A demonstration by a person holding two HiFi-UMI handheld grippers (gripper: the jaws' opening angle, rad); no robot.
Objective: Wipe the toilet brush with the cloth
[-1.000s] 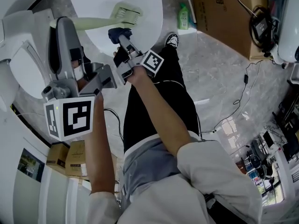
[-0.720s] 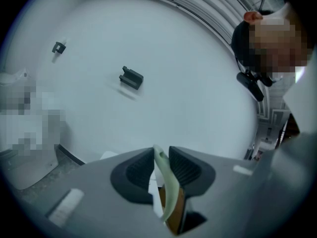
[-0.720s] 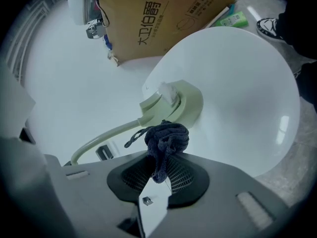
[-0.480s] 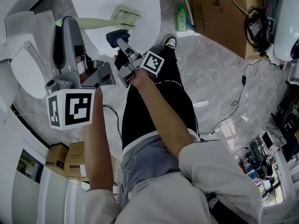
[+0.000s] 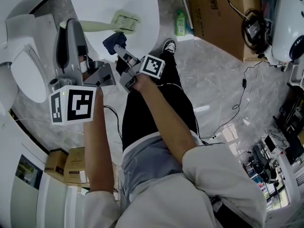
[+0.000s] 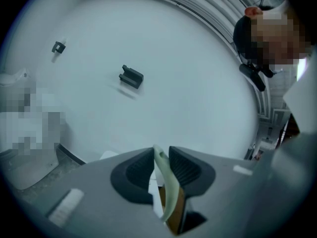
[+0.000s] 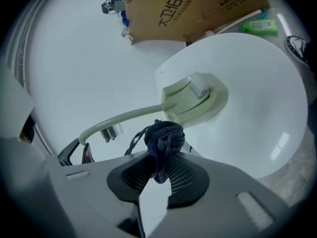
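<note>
Left claw point(image 6: 161, 163) was clamped on the toilet brush point(image 6: 166, 192) handle. Brush head sat over the white round desk point(image 7: 257, 83), about 12 o'clock from the cloth point(image 7: 164, 135), close by. Right claw point(image 7: 158, 170) pinched that dark blue cloth.

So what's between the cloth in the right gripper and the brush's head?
Only the bare white round surface, seen in the right gripper view, separates the cloth in the right gripper from the head of the toilet brush.
</note>
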